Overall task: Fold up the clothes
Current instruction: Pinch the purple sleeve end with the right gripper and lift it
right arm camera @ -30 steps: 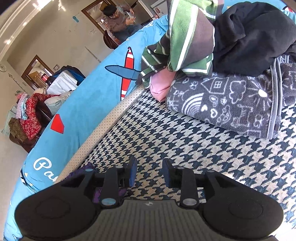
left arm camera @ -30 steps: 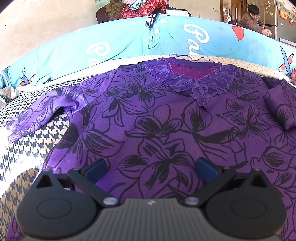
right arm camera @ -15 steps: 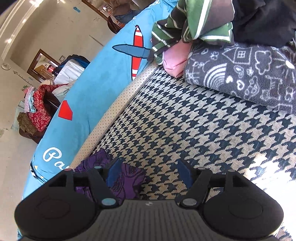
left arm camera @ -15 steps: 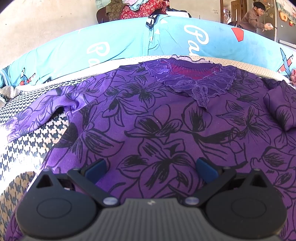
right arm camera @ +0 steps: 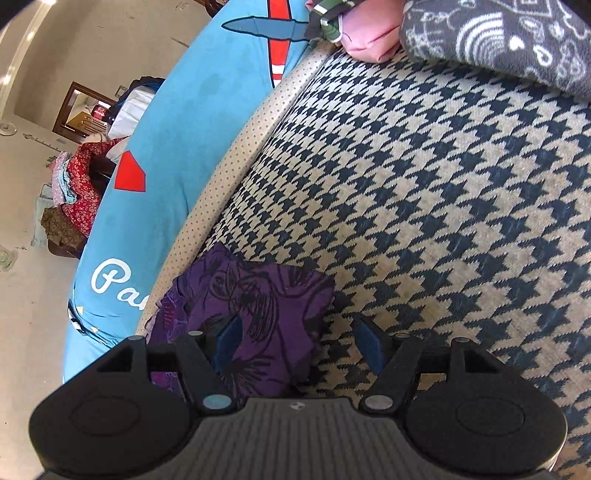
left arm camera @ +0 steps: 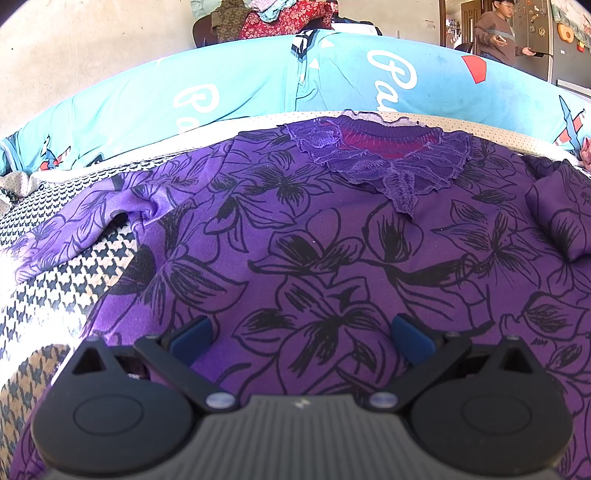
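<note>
A lived-in home; a houndstooth-patterned woven sofa seat (right arm camera: 424, 192) backed by a turquoise printed fabric cover (left arm camera: 258, 88); heaped red floral clothes on a chair (left arm camera: 284, 18); a magnet-covered grey refrigerator (left arm camera: 565, 40) beyond a wooden doorway (left arm camera: 467, 22).

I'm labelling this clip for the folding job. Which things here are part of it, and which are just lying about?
Part of the job:
- purple floral top, spread flat
- its sleeve end
- left gripper, open
- right gripper, open

Lying about:
- grey patterned blanket
- pink cloth
- blue cushion
</note>
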### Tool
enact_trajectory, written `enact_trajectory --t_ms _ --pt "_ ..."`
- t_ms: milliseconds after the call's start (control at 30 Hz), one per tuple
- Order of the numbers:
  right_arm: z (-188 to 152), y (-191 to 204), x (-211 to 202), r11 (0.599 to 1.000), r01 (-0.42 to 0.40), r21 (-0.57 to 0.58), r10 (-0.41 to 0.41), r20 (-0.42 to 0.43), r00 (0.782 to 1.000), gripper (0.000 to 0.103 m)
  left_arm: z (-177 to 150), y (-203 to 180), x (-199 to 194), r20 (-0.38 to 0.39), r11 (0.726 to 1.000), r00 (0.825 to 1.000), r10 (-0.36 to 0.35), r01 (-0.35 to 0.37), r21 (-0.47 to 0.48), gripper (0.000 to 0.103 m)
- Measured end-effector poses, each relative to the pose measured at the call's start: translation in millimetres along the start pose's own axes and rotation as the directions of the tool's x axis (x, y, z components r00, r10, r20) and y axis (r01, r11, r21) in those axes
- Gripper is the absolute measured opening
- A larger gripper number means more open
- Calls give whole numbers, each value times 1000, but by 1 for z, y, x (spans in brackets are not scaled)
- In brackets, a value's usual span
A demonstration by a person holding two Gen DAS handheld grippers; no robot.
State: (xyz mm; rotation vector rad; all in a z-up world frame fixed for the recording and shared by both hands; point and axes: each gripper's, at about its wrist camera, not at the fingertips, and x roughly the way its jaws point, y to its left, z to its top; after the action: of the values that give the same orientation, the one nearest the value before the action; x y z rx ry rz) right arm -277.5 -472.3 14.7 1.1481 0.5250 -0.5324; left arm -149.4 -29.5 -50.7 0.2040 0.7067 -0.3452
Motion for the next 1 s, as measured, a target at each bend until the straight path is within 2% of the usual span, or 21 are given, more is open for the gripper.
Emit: enact_trajectory --t_ms 100,133,167,267,433,467,500,633,833,900,1000 --pt "-3 4 4 1000 -10 -3 10 13 1000 66 0 0 0 0 1000 1000 1 -1 1 103" --pt "-4 5 5 1000 -17 -2 17 12 1000 57 0 0 0 0 1000 1000 1 -1 1 103" --pt "-5 5 7 1000 -24 -1 24 12 1000 43 0 0 0 0 1000 1000 2 -2 1 103" --pt "-6 8 7 1000 -29 0 29 25 999 25 -1 0 0 0 1000 1000 3 -3 1 103" --pt "-2 13 -5 998 -66 10 65 69 995 15 0 -1 0 0 1000 1000 4 -4 2 103" --pt "0 13 -11 997 -70 10 69 92 993 8 0 -1 0 0 1000 1000 4 -4 3 103" --pt "3 13 -18 997 -73 6 72 124 990 5 0 -1 0 0 1000 1000 4 -4 3 103" --pt "17 10 -55 996 -86 -6 84 261 962 5 0 -1 -1 1 1000 1000 4 -4 4 103" --pt "35 -12 -86 993 -99 69 68 359 931 5 0 -1 -1 1 1000 1000 4 -4 3 103" --pt "40 -17 -103 995 -81 60 48 428 903 5 0 -1 0 2 1000 1000 4 -4 3 103" --pt "46 -20 -133 999 -39 15 24 545 838 5 0 -1 0 2 1000 1000 4 -4 2 103"
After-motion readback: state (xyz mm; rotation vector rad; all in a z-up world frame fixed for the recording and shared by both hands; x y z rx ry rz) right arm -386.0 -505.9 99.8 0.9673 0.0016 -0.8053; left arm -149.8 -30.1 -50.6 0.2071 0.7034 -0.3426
